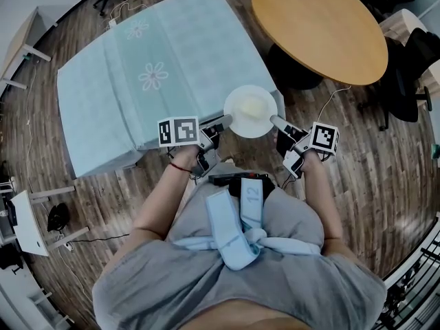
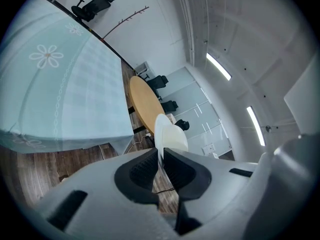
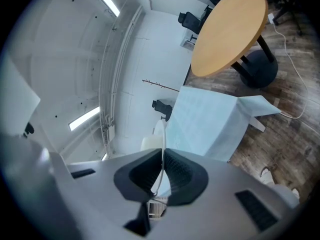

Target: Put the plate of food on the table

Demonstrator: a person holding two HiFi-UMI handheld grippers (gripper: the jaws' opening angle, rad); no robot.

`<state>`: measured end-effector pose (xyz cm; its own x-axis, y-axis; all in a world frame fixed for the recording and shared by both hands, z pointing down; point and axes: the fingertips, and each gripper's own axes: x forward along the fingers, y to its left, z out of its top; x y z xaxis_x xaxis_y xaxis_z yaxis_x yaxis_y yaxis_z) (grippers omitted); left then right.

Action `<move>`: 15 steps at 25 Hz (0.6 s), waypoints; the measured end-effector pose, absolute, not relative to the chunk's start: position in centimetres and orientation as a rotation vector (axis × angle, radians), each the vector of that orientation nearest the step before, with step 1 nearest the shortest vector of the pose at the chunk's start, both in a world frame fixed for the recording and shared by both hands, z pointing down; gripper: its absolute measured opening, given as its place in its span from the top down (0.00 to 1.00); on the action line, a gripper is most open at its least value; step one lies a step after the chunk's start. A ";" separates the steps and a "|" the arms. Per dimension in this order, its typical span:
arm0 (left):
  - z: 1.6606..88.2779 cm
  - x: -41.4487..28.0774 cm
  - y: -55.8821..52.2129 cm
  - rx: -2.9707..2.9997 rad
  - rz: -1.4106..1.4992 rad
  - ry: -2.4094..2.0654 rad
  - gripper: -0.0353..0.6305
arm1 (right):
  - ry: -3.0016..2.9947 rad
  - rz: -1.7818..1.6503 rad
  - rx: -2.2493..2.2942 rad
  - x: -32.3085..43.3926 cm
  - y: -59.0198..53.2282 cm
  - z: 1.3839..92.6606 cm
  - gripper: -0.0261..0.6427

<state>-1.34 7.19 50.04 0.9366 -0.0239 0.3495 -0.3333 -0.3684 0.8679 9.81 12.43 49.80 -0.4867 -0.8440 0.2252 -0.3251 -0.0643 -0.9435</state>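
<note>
L tool (image 1: 221, 122) & R tool (image 1: 276, 121) are clamping opposite rims of the plate (image 1: 249, 124), holding it at the worktop (image 1: 165, 60) corner. Stiff, prob. breakable; food (image 1: 253, 104) is riding loose, so rim grips, level.

Even, bright indoor light — ceiling strips (image 2: 218, 66) glow white; strong fisheye bending, dark vignette at corners — shadows faint.

round white plate (image 1: 242, 119) | pale yellow food (image 1: 253, 104) at centre | level, rim clamped between left gripper (image 1: 224, 121) and right gripper (image 1: 275, 121) | over near right corner of rectangular table in pale blue flowered cloth (image 1: 158, 81) | contact with cloth unclear
</note>
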 end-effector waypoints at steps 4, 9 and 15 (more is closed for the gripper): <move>50.0 -2.0 5.5 1.935 0.332 -0.253 0.88 | 1.782 -1.570 -1.262 9.3 10.8 50.0 0.90; 49.8 -2.6 3.8 1.941 0.327 -0.264 0.88 | 1.780 -1.585 -1.244 8.4 9.1 49.9 0.90; 49.9 -3.7 2.0 1.930 0.299 -0.308 0.88 | 1.828 -1.618 -1.232 7.8 6.7 49.9 0.90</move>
<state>-3.67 2.05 49.89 0.9344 -0.0731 0.3488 -0.3507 -0.3612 0.8640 7.79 6.70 49.93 -0.5292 -0.8119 0.2466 -0.3434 -0.0608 -0.9372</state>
